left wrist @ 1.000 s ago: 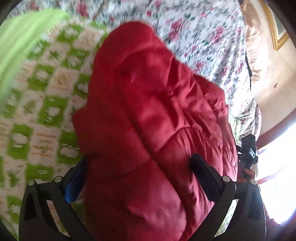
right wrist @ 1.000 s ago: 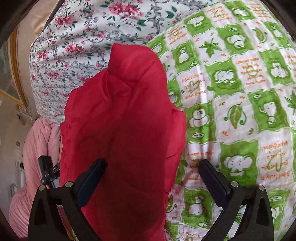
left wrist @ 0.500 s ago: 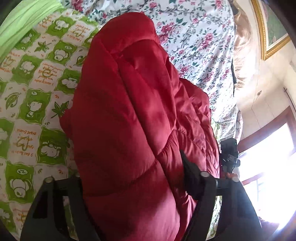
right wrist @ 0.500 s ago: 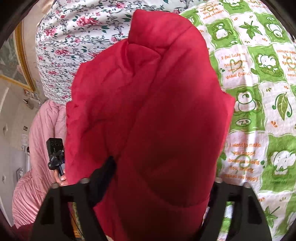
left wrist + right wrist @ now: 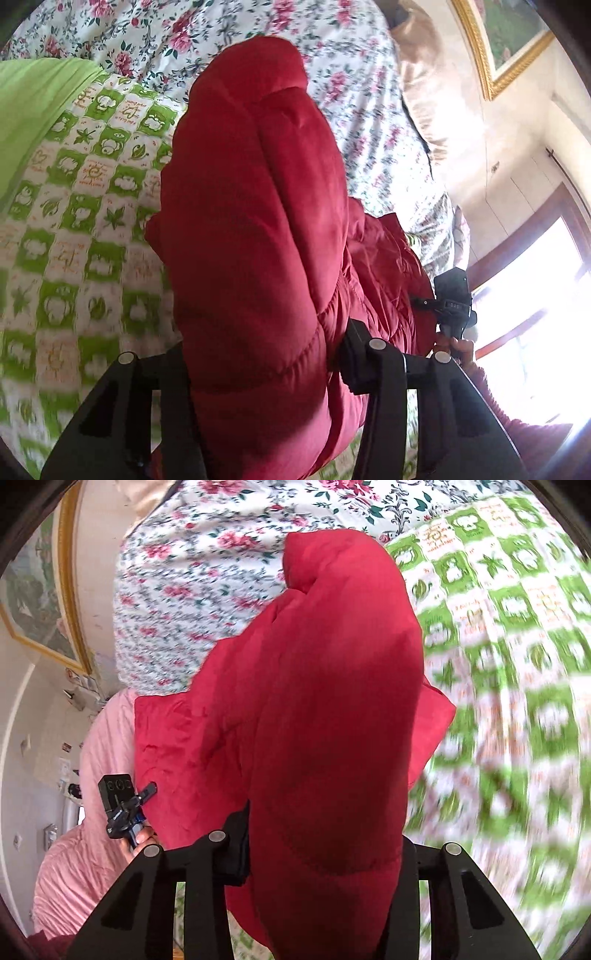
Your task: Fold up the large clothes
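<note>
A red puffer jacket (image 5: 255, 229) hangs from both grippers above the bed. My left gripper (image 5: 266, 354) is shut on one end of it; the padded fabric fills the gap between the jaws and hides the left finger. My right gripper (image 5: 325, 849) is shut on the other end of the jacket (image 5: 325, 686), which drapes forward over the jaws and hides the fingertips. Each view shows the other hand-held gripper at its edge, the right one in the left wrist view (image 5: 452, 299) and the left one in the right wrist view (image 5: 122, 805).
A green-and-white checked blanket (image 5: 74, 236) covers the near bed, also in the right wrist view (image 5: 517, 627). A floral sheet (image 5: 354, 88) lies beyond it. A plain green cloth (image 5: 33, 107) lies far left. A pink quilt (image 5: 92, 812), a framed picture (image 5: 506, 33) and a bright window (image 5: 535, 302) border the bed.
Both grippers closed on the jacket and rose with it. The views tilted up, so more wall, picture and window show, and the blanket blurs with the motion.
</note>
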